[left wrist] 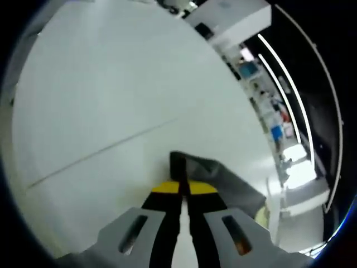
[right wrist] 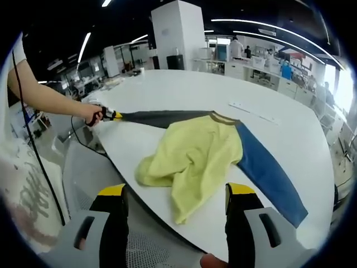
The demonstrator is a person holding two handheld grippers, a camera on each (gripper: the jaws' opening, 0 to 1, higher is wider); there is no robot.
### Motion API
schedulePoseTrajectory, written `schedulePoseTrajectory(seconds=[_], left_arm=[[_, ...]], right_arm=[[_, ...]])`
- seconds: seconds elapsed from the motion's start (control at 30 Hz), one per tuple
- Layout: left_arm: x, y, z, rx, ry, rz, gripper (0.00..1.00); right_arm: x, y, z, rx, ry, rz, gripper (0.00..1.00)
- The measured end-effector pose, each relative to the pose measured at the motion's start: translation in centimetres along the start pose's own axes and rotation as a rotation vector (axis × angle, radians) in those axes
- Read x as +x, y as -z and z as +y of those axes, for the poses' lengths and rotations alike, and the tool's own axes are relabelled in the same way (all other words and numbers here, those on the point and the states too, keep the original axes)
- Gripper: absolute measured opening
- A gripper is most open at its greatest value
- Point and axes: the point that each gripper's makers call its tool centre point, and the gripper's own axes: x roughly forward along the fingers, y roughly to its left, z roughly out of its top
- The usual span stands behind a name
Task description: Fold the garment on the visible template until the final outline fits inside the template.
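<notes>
yellow garment point(right wrist: 192, 153), blue sleeve point(right wrist: 268, 173), grey sleeve point(right wrist: 162, 117)

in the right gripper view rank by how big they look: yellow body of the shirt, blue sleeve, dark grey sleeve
1. yellow body, clearly the largest.
2. blue sleeve.
3. dark grey sleeve, the thinnest strip, pulled out by the left gripper; it lies farther from the camera, so its rank against the blue sleeve is unsure.

I see the garment point(right wrist: 206, 151) lying on the table point(right wrist: 279, 95), its body bunched near the near edge. One sleeve point(right wrist: 268, 173) runs right; the other sleeve point(right wrist: 162, 116) stretches left to the left gripper point(right wrist: 106, 115).
</notes>
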Motion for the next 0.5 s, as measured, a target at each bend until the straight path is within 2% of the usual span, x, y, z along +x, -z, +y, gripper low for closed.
schedulePoseTrajectory(seconds=[0.1,0.5], left_arm=[[0.33,-0.53,0.35,0.012,-0.005,0.000,0.00],[-0.22,-0.28,0.35,0.054,0.012,-0.014,0.00]], right_arm=[[0.06,-0.02,0.08,-0.001,-0.002,0.001,0.71],[0.40,-0.09,0.43,-0.011,-0.014,0.003,0.71]])
